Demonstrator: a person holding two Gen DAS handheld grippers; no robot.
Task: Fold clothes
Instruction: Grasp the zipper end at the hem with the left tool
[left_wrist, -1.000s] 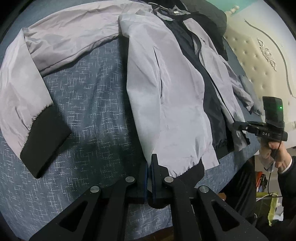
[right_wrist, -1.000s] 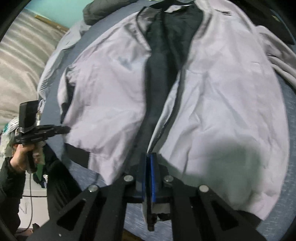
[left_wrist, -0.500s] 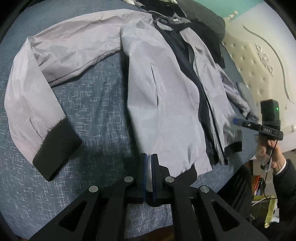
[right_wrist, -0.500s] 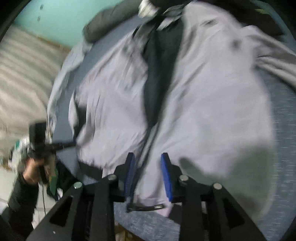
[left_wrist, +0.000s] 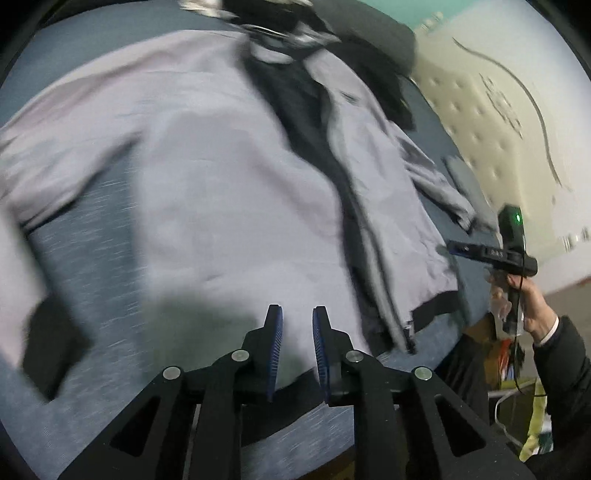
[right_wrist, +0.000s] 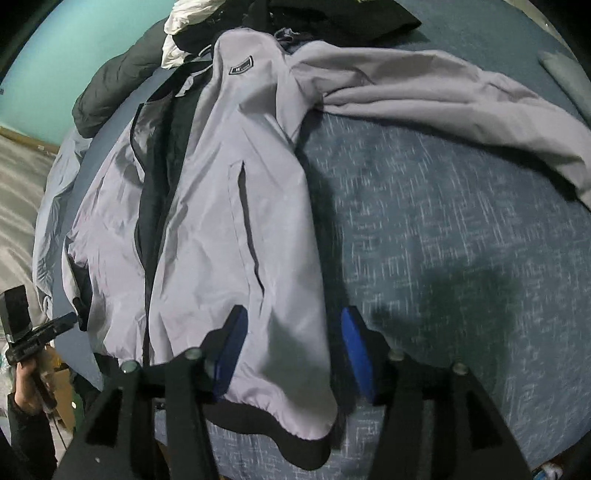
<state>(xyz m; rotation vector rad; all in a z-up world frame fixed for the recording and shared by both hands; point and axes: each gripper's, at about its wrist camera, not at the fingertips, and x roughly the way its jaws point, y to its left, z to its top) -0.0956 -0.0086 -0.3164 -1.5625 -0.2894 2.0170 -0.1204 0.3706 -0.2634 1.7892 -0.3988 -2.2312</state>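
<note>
A light grey jacket (left_wrist: 221, 184) with a black hem lies front-up and unzipped on the blue-grey bed (left_wrist: 92, 295). My left gripper (left_wrist: 297, 332) hovers over its lower front panel; its jaws are opening, a narrow gap shows between the blue pads, and nothing is pinched. In the right wrist view, my right gripper (right_wrist: 291, 332) stands above the jacket's (right_wrist: 207, 229) other front panel near the black hem (right_wrist: 295, 446). Its jaws are opening wide, and the fabric lies below them, not gripped. One sleeve (right_wrist: 443, 96) stretches out to the right. Each gripper is visible to the other (left_wrist: 452, 249) (right_wrist: 68, 320).
Dark clothes (right_wrist: 122, 85) and a white cloth (right_wrist: 184, 22) are piled beyond the collar. A tufted headboard (left_wrist: 480, 122) runs along the bed's right side. The other sleeve's black cuff (left_wrist: 51, 343) lies at the left. A person's hand (left_wrist: 532, 306) holds the right gripper beyond the bed's near edge.
Both grippers were shut at the jacket's hem a second ago; both have let go and opened. The left has slid right over its panel, the right towards the outer edge of its panel.
</note>
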